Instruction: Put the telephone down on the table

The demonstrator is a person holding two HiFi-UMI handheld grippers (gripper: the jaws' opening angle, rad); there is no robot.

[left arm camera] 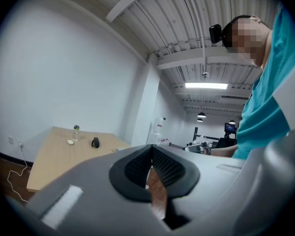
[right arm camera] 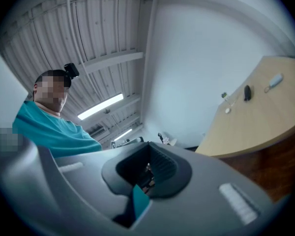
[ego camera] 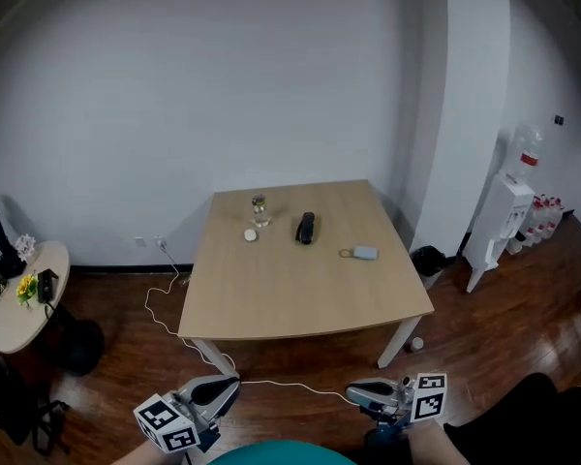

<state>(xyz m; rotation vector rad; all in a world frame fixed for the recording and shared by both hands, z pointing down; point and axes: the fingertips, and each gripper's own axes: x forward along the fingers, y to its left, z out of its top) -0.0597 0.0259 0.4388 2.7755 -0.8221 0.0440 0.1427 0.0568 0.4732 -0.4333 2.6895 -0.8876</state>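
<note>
A black telephone handset (ego camera: pixel 305 228) lies on the far half of the light wooden table (ego camera: pixel 300 298); it also shows small in the left gripper view as the telephone (left arm camera: pixel 95 142) and in the right gripper view as the telephone (right arm camera: pixel 247 93). Both grippers hang low in the head view, well short of the table's near edge. My left gripper (ego camera: pixel 220 388) (left arm camera: pixel 150 151) is shut with nothing between its pads. My right gripper (ego camera: pixel 366 392) (right arm camera: pixel 148 146) is shut and empty as well. Neither touches the telephone.
On the table stand a small glass bottle (ego camera: pixel 259 208), a white round lid (ego camera: pixel 251 234) and a pale blue tag on a ring (ego camera: pixel 364 253). A white cable (ego camera: pixel 165 308) trails over the wooden floor. A round side table (ego camera: pixel 24 303) stands left, a water dispenser (ego camera: pixel 499 216) right.
</note>
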